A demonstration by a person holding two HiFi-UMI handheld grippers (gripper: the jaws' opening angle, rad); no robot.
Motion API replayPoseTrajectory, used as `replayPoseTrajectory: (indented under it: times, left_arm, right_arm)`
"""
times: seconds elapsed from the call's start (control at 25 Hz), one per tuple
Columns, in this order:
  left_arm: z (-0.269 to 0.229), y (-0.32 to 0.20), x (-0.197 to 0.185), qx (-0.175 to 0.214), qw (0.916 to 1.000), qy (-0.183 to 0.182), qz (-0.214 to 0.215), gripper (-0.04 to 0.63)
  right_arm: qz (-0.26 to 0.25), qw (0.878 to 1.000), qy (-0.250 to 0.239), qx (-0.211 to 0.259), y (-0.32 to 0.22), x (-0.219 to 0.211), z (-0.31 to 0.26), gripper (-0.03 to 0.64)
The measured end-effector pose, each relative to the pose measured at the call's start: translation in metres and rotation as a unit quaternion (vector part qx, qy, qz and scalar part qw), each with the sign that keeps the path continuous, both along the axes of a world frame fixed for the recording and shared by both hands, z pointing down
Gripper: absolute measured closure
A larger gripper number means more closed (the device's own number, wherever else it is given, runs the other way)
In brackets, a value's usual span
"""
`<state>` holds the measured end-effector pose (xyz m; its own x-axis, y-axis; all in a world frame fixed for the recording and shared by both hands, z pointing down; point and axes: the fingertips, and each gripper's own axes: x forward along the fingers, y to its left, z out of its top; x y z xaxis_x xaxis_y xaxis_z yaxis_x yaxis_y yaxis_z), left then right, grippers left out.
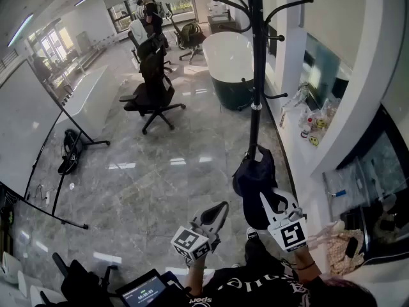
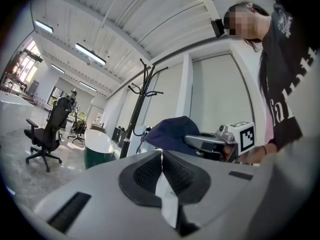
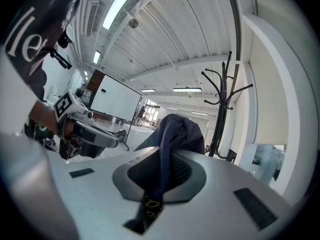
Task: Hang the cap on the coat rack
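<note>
Polished grey stone floor [image 1: 166, 171] in a big open office: whiteboard [image 1: 25, 126] on a stand at left, black office chair [image 1: 152, 94] mid-room, white and green tub-shaped unit [image 1: 229, 59] further back. White wall w/ glass panels runs along the right. Black coat rack [image 1: 257, 75] stands by that wall, curved hooks up top and a couple lower down the pole, all bare. Cap [image 1: 254, 178] is dark navy and hangs bunched from the right gripper [image 1: 271, 200], low down and right by the rack's pole in head view; can't tell if it touches the pole, and it's on no hook. Right gripper view: jaws pinched tight on a fold of the cap's fabric, w/ a strap end w/ yellow print trailing back btwn the pads, the rest of the cap [image 3: 175, 131] bulging out past the tips and the rack [image 3: 223, 109] off to the right beyond it. Left gripper [image 1: 220, 208] is held up just left of the right one, near the cap but apart from it. Its own view shows jaws pressed together w/ nothing btwn them, only a thin sliver of light at the seam; the cap [image 2: 170, 134] and right gripper [image 2: 200, 143] sit ahead of it, rack [image 2: 135, 114] behind. Person's black printed shirt [image 1: 255, 286] fills the bottom edge.
</note>
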<state>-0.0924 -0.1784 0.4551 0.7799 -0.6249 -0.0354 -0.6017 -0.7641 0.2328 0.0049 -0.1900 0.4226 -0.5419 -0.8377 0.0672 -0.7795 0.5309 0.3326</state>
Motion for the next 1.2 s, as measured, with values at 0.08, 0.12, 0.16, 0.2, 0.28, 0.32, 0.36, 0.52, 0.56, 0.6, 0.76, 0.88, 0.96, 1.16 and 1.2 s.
replayPoseTrajectory:
  times: [0.08, 0.12, 0.16, 0.2, 0.28, 0.32, 0.36, 0.52, 0.56, 0.6, 0.76, 0.88, 0.96, 1.16, 1.2]
  left_arm:
    - [-0.005, -0.021, 0.002, 0.005, 1.0000, -0.001, -0.007, 0.591]
    - [-0.008, -0.032, 0.003, 0.007, 0.9999, -0.001, -0.011, 0.591]
    - [-0.012, -0.042, 0.005, 0.010, 0.9998, 0.000, -0.016, 0.591]
    - [-0.015, -0.052, 0.006, 0.014, 0.9996, 0.003, -0.023, 0.591]
    - [-0.023, -0.074, 0.007, 0.021, 0.9989, 0.006, -0.040, 0.591]
    - [-0.026, -0.086, 0.007, 0.024, 0.9985, 0.005, -0.048, 0.591]
    - [-0.029, -0.097, 0.008, 0.026, 0.9982, 0.003, -0.055, 0.591]
    - [-0.024, -0.124, 0.017, 0.022, 0.9973, 0.001, -0.070, 0.591]
    - [-0.023, -0.132, 0.013, 0.023, 0.9965, 0.003, -0.080, 0.591]
    - [-0.024, -0.140, 0.008, 0.024, 0.9956, 0.004, -0.091, 0.591]
    - [-0.010, -0.154, -0.004, 0.020, 0.9931, 0.001, -0.116, 0.591]
    - [0.003, -0.164, -0.005, 0.012, 0.9913, -0.003, -0.131, 0.591]
    - [0.009, -0.170, -0.008, 0.009, 0.9901, -0.003, -0.140, 0.591]
    - [0.006, -0.178, -0.004, 0.010, 0.9903, 0.003, -0.138, 0.591]
    - [0.005, -0.177, 0.000, 0.007, 0.9908, 0.004, -0.135, 0.591]
  right_arm:
    - [-0.004, 1.000, 0.004, 0.013, -0.029, 0.003, -0.010, 0.589]
    - [-0.007, 1.000, 0.006, 0.018, -0.043, 0.006, -0.014, 0.589]
    - [-0.010, 1.000, 0.008, 0.020, -0.056, 0.008, -0.017, 0.589]
    - [-0.015, 1.000, 0.012, 0.022, -0.070, 0.011, -0.019, 0.589]
    - [-0.028, 0.999, 0.025, 0.022, -0.098, 0.013, -0.025, 0.589]
    - [-0.035, 0.999, 0.030, 0.025, -0.114, 0.013, -0.028, 0.589]
    - [-0.042, 0.998, 0.033, 0.030, -0.129, 0.014, -0.031, 0.589]
    - [-0.056, 0.997, 0.047, 0.030, -0.175, 0.023, -0.025, 0.589]
    - [-0.056, 0.997, 0.046, 0.026, -0.188, 0.023, -0.022, 0.589]
    - [-0.057, 0.997, 0.042, 0.022, -0.201, 0.021, -0.017, 0.589]
    - [-0.047, 0.997, 0.055, 0.001, -0.237, 0.028, 0.014, 0.589]
    - [-0.036, 0.998, 0.057, -0.015, -0.262, 0.041, 0.041, 0.589]
    - [-0.032, 0.997, 0.062, -0.020, -0.274, 0.045, 0.054, 0.589]
    - [-0.013, 0.996, 0.076, -0.043, -0.284, 0.055, 0.072, 0.589]
    - [-0.009, 0.996, 0.077, -0.048, -0.284, 0.058, 0.074, 0.589]
